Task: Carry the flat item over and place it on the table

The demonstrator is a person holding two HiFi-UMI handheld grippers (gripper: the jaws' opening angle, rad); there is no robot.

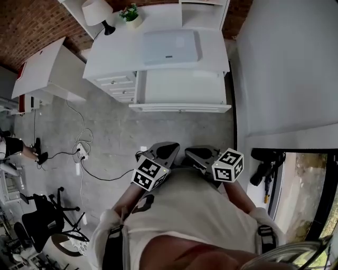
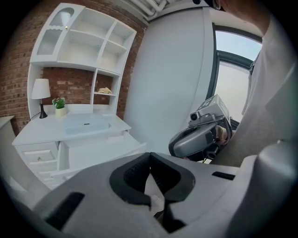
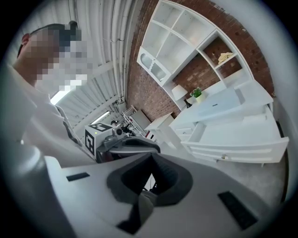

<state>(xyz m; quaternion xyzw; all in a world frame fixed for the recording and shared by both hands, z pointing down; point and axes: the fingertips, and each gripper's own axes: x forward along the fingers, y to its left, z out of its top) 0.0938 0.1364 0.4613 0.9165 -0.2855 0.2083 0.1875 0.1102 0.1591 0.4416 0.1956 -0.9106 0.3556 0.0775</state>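
Observation:
The flat item (image 1: 171,46) is a pale grey-blue slab lying on top of the white desk (image 1: 105,58). It also shows in the left gripper view as a flat item (image 2: 87,124) and in the right gripper view as a flat item (image 3: 219,103). Both grippers are held close to the person's chest, well short of the desk. My left gripper (image 1: 168,148) is shut with nothing in it, its jaw tips (image 2: 149,155) meeting. My right gripper (image 1: 198,153) beside it is also shut and empty (image 3: 151,155).
A pulled-out white shelf (image 1: 182,87) juts from the desk front. A lamp (image 1: 97,13) and a small plant (image 1: 130,15) stand at the desk's back. Cables and a power strip (image 1: 82,153) lie on the concrete floor at left, near a black chair (image 1: 47,216). A white wall (image 1: 285,63) rises at right.

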